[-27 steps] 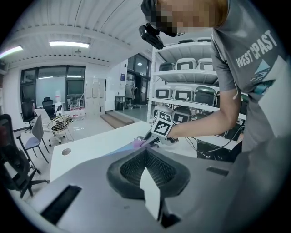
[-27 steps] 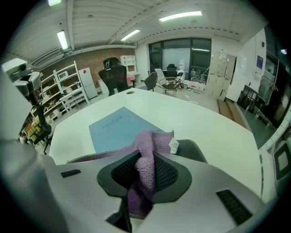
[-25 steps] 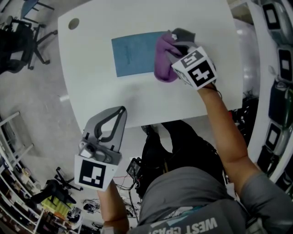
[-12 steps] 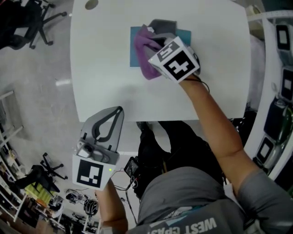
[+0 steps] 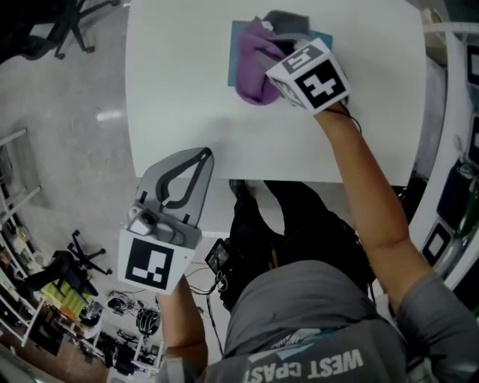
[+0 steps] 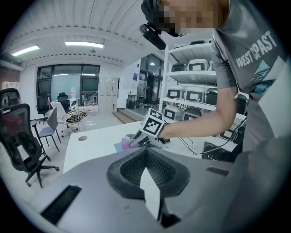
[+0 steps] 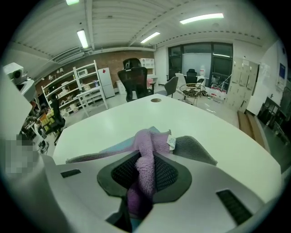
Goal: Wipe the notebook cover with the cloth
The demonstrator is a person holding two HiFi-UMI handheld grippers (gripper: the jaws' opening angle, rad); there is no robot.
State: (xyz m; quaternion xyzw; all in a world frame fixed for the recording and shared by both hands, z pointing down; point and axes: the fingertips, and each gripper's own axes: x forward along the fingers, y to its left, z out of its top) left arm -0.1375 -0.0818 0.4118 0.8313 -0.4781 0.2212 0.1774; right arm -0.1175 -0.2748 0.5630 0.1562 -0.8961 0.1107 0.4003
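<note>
A blue notebook (image 5: 235, 54) lies flat at the far side of the white table (image 5: 179, 97); only its left strip and a right corner show. A purple cloth (image 5: 257, 66) is bunched on top of it. My right gripper (image 5: 278, 39) is shut on that cloth and holds it down on the cover. In the right gripper view the cloth (image 7: 146, 157) runs between the jaws of the right gripper (image 7: 146, 146), with the notebook (image 7: 119, 148) showing beneath. My left gripper (image 5: 196, 161) hangs off the table's near edge, shut and empty. In its own view the left gripper (image 6: 145, 149) faces the table.
The table has a round cable hole (image 7: 156, 100) near its far corner. Office chairs (image 5: 63, 22) stand on the floor to the left. Storage shelves (image 5: 456, 135) line the right side. Cables and gear (image 5: 217, 273) lie under the table's near edge.
My right gripper has dragged the cloth leftward across the notebook, from its right edge to over most of the cover. The left gripper has stayed in place.
</note>
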